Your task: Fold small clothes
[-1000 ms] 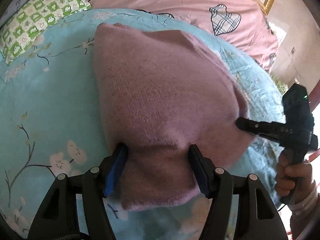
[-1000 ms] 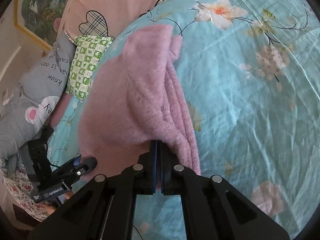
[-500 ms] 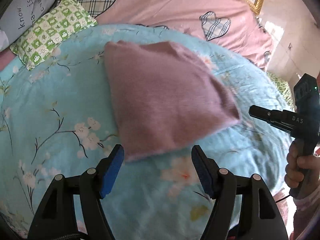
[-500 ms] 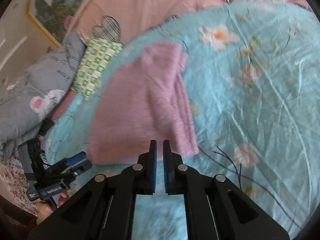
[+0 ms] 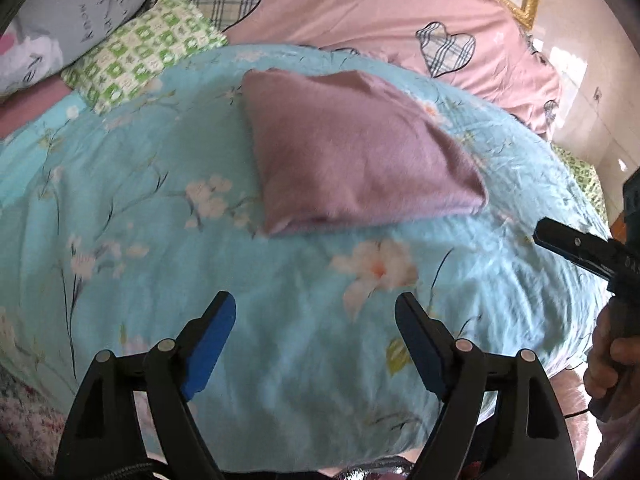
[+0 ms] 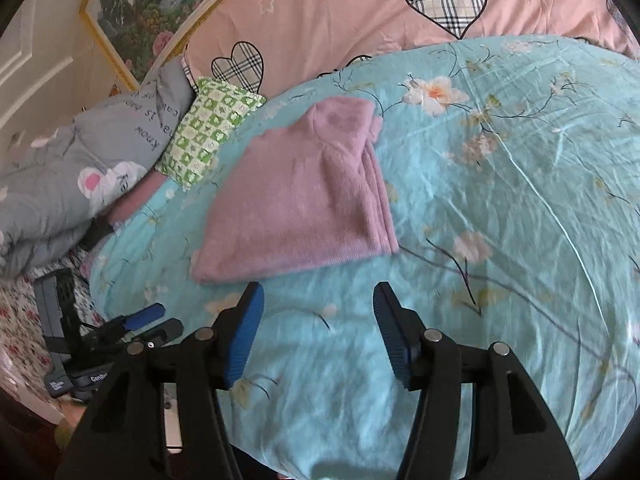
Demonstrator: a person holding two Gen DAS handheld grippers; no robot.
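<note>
A folded mauve knitted garment (image 5: 352, 152) lies flat on the turquoise flowered bedspread (image 5: 120, 208). My left gripper (image 5: 316, 312) hovers well short of the garment's near edge, its jaws opening with nothing between them. In the right wrist view the same garment (image 6: 300, 204) lies just beyond my right gripper (image 6: 318, 300), whose jaws are also opening on empty space. The right gripper's black finger (image 5: 576, 248) and a hand (image 5: 612, 364) show at the left view's right edge. The left gripper (image 6: 144, 324) appears at the lower left of the right view.
A pink quilt with plaid hearts (image 5: 360, 12) covers the far side of the bed. A green checked pillow (image 5: 144, 52) and a grey printed duvet (image 6: 80, 176) lie at the head. A gold-framed picture (image 6: 160, 4) hangs behind.
Both grippers let go of the garment and drew back from it. The right jaws went from shut on its edge to wide apart; the left jaws widened. The garment now lies flat.
</note>
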